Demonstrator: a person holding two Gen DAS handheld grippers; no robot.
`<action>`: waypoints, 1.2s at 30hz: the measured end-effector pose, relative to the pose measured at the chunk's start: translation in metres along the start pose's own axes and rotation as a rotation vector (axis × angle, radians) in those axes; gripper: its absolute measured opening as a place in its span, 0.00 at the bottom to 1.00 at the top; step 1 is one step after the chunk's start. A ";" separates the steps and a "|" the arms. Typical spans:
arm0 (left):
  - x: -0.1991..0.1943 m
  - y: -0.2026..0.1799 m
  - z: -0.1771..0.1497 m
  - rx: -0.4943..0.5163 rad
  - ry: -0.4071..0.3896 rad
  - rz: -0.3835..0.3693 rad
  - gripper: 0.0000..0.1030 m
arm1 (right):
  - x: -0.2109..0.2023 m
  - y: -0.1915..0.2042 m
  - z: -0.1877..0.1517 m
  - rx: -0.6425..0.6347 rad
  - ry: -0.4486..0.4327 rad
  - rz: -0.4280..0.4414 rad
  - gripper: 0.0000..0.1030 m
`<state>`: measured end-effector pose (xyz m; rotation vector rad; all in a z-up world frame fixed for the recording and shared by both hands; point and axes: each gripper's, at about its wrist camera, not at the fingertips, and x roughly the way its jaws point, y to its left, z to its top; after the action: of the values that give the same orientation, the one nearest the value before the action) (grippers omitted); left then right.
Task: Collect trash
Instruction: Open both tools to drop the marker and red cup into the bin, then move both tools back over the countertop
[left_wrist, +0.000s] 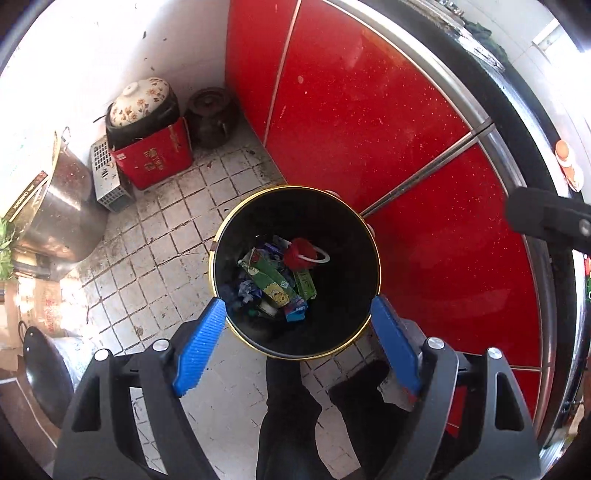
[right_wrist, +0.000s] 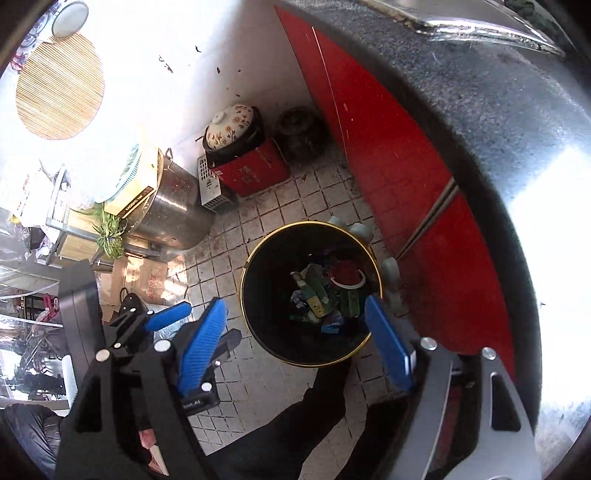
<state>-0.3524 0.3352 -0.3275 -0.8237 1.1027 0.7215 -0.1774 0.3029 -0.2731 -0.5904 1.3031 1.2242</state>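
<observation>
Left wrist view looks almost straight down into the bin (left_wrist: 295, 273), a round black bucket with a gold rim standing on the tiled floor (left_wrist: 177, 206) just beside the red cabinet (left_wrist: 369, 122). The left gripper (left_wrist: 298, 314) hangs over the bin's near rim, jaws wide apart, nothing between the blue pads (left_wrist: 201, 343). Trash (left_wrist: 280, 280) already lies at the bottom: green cartons, a red cup, crumpled wrappers.

From the right wrist camera, the right gripper (right_wrist: 295, 317) also stands open and empty, with the bin (right_wrist: 255, 291) below and slightly ahead of it. The left gripper (right_wrist: 162, 321) shows at its left side, a little off the rim.

Both grippers point steeply down at the bin's mouth, about equally near. With both empty, the drop looks done; the next piece of trash must lie elsewhere, out of these views.
</observation>
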 end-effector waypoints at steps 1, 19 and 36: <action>-0.006 -0.004 0.002 0.000 -0.005 0.007 0.77 | -0.011 -0.001 -0.001 0.003 -0.017 -0.005 0.74; -0.114 -0.328 0.037 0.608 -0.060 -0.160 0.91 | -0.320 -0.226 -0.148 0.466 -0.401 -0.388 0.76; -0.062 -0.573 0.008 0.759 0.106 -0.174 0.91 | -0.366 -0.390 -0.258 0.688 -0.425 -0.525 0.77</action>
<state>0.1112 0.0430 -0.1489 -0.2973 1.2567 0.0799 0.1391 -0.1728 -0.1105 -0.1341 1.0209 0.3870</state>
